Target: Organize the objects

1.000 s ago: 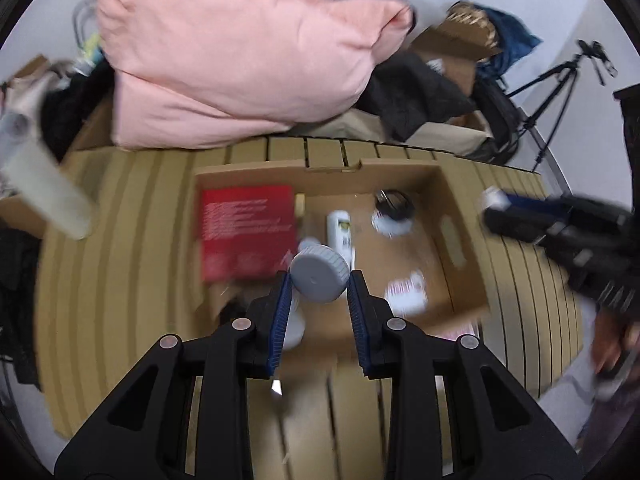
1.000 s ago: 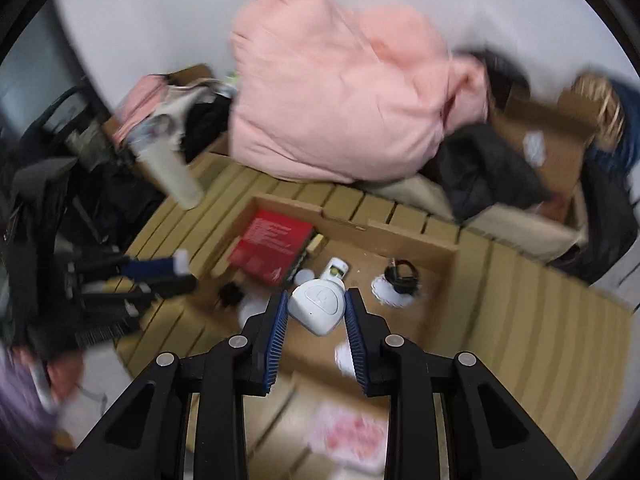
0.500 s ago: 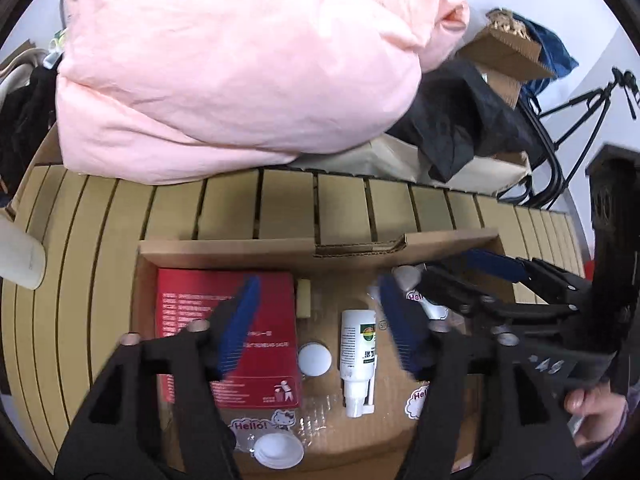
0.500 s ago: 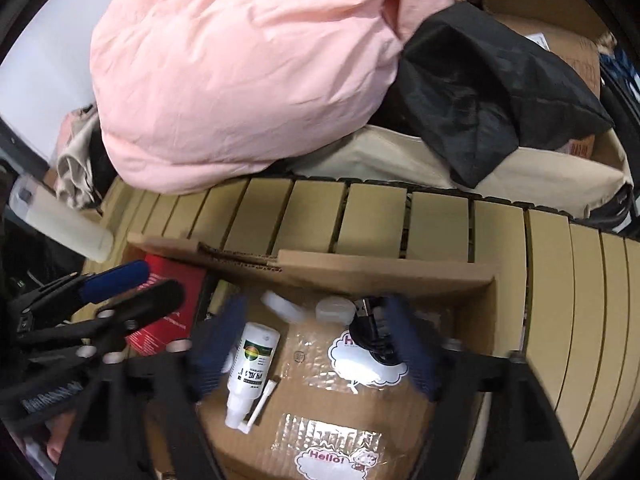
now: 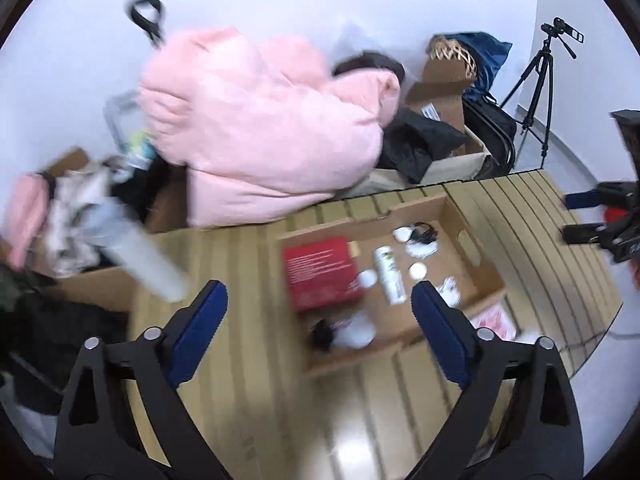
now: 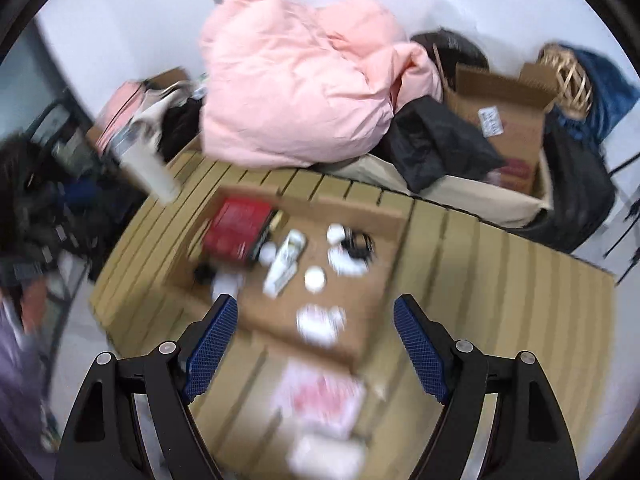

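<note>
inside cardboard box (image 6: 372, 216): seemingly white bottle (image 6: 285, 261).

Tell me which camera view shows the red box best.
The left wrist view. There the red box lies flat in the cardboard tray, its whole top face visible and only lightly blurred. In the right wrist view the same box appears smaller, at a slant, and smeared by motion blur.

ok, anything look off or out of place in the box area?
One thing: a pink-and-white packet lies outside the cardboard box, on the slatted table by its near wall. The white bottle lies on its side inside.
</note>
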Action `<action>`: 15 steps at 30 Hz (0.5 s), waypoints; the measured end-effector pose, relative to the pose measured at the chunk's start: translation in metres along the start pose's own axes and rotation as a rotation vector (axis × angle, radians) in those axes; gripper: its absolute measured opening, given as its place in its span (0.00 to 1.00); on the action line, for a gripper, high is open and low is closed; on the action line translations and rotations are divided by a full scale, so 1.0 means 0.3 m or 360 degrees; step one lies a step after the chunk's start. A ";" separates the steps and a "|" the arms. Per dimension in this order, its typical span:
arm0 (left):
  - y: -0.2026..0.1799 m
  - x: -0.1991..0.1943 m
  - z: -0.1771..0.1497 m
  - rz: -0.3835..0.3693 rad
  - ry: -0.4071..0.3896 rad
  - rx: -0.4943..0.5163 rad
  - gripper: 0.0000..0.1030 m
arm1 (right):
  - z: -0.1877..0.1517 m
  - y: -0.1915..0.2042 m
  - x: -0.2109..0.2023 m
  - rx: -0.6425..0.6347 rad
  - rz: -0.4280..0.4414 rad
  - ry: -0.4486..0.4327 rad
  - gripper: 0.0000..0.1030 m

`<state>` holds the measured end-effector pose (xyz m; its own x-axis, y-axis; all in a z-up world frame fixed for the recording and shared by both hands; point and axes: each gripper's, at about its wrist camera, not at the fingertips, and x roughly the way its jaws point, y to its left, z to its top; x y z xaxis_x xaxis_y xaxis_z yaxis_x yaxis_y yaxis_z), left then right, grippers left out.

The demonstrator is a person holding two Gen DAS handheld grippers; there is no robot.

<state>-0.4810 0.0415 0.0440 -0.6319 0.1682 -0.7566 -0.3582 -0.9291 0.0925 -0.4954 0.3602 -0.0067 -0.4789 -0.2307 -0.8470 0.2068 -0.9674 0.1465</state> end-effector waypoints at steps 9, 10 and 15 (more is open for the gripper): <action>0.083 -0.366 -0.269 0.0161 0.0138 -0.0173 0.91 | -0.334 0.098 -0.388 -0.0110 -0.0007 -0.0127 0.81; 0.080 -0.397 -0.289 0.0169 0.0126 -0.0178 0.91 | -0.350 0.106 -0.405 -0.0111 -0.0005 -0.0137 0.81; 0.052 -0.538 -0.353 0.0187 0.0070 -0.0184 0.91 | -0.426 0.161 -0.518 -0.0146 0.0002 -0.0177 0.81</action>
<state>-0.3119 -0.0350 0.0990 -0.6329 0.0441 -0.7729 -0.2005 -0.9737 0.1086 -0.3020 0.3628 0.0666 -0.5692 -0.2472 -0.7841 0.2821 -0.9546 0.0962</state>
